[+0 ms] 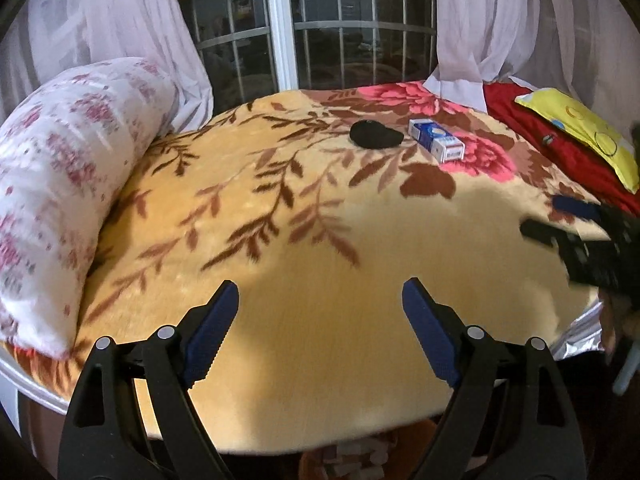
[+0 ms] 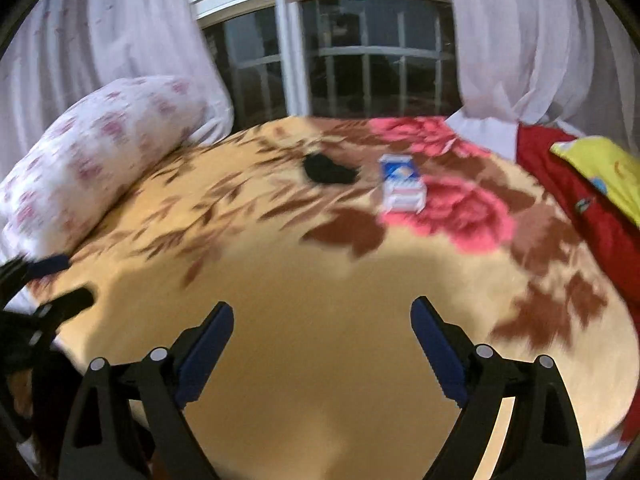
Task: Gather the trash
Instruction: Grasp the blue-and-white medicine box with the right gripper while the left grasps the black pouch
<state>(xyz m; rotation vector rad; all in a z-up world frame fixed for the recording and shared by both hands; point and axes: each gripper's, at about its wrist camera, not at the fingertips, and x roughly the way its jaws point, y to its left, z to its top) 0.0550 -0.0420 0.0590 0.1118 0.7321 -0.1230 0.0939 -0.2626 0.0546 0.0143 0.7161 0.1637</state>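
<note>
So on the far left of both views there's a big white pillow [image 1: 68, 184] with pink flowers, propped along the edge of the bed. The bed is covered by a yellow blanket [image 1: 320, 344] with brown leaves and pink blossoms.

Moving toward the middle, the left gripper [image 1: 320, 300] sits at the bottom of its own view, jaws spread wide with nothing between them, just bare blanket. Same story for the right gripper [image 2: 322, 320] in its view: wide open, holding nothing. The left gripper also pokes in at the left edge of the right wrist view, blurry.

Up past the jaws, well apart from both, a black crumpled lump [image 1: 375, 134] lies in the upper middle of the frame; I can't tell what it is. Just beside it to the right is a small blue-and-white box [image 1: 436, 141], lying flat on a pink flower. Both sit well ahead of the fingertips, not between them.

Far right: a red cloth [image 1: 560, 160] with a yellow cushion [image 1: 584, 132] on top. White curtains [image 1: 132, 28] hang either side of the dark barred window [image 1: 304, 36] at the top.
</note>
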